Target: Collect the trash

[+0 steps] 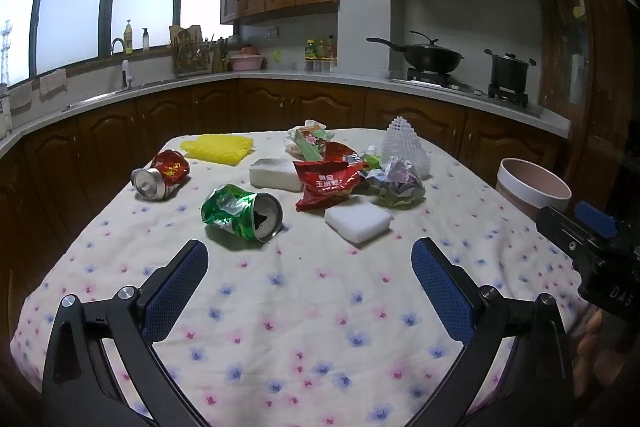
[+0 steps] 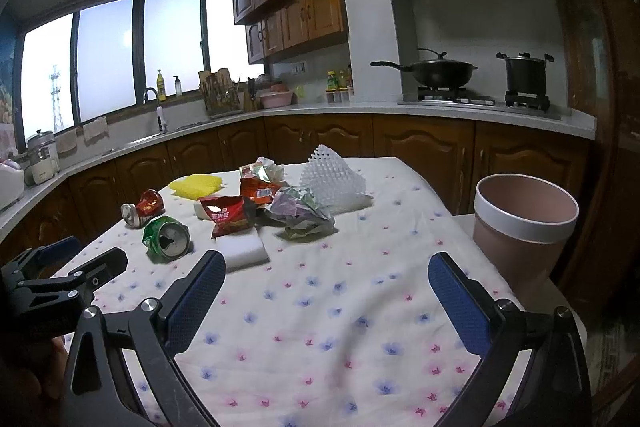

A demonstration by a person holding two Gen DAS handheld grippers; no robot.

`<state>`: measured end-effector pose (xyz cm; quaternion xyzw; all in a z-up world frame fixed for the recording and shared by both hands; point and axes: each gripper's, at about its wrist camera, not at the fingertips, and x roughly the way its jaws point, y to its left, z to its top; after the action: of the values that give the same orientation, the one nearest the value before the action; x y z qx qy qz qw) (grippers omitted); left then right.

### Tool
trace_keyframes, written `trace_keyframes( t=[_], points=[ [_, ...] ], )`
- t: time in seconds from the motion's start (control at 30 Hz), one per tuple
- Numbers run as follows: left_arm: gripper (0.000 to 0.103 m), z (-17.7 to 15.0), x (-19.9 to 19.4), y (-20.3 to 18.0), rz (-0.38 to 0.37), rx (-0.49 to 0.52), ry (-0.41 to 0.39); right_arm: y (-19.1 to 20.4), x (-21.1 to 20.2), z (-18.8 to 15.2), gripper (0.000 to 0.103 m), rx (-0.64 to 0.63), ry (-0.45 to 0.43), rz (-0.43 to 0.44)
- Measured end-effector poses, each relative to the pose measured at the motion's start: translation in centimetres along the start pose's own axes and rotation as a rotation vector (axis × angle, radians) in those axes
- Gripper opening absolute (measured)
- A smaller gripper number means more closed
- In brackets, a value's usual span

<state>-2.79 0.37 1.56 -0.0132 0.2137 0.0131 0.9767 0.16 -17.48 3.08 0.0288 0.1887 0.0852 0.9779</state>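
Trash lies across the flowered tablecloth (image 1: 312, 307): a crushed green can (image 1: 240, 211) (image 2: 166, 238), a crushed red can (image 1: 162, 175) (image 2: 142, 209), a red snack bag (image 1: 326, 187) (image 2: 226, 215), crumpled paper (image 1: 400, 183) (image 2: 304, 213), two white foam blocks (image 1: 358, 222) (image 2: 244, 249), yellow foam netting (image 1: 218, 147) (image 2: 196, 185) and white foam netting (image 1: 404, 143) (image 2: 332, 179). A pink bin (image 1: 532, 189) (image 2: 524, 231) stands off the table's right edge. My left gripper (image 1: 310, 259) is open, just short of the green can. My right gripper (image 2: 328, 271) is open over bare cloth.
A wooden kitchen counter wraps behind the table, with a sink (image 2: 156, 137) on the left and a stove holding a wok (image 1: 430, 57) and a pot (image 1: 508, 73) on the right. The near half of the table holds nothing. A hand shows at the lower right of the left wrist view.
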Motion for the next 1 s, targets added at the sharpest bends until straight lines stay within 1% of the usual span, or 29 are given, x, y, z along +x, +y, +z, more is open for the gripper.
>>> trace_keyframes(
  t=[1.0],
  points=[
    [0.103, -0.01, 0.23, -0.09, -0.007, -0.002, 0.007, 0.16, -0.16, 0.13, 0.102, 0.01, 0.002, 0.011]
  ],
)
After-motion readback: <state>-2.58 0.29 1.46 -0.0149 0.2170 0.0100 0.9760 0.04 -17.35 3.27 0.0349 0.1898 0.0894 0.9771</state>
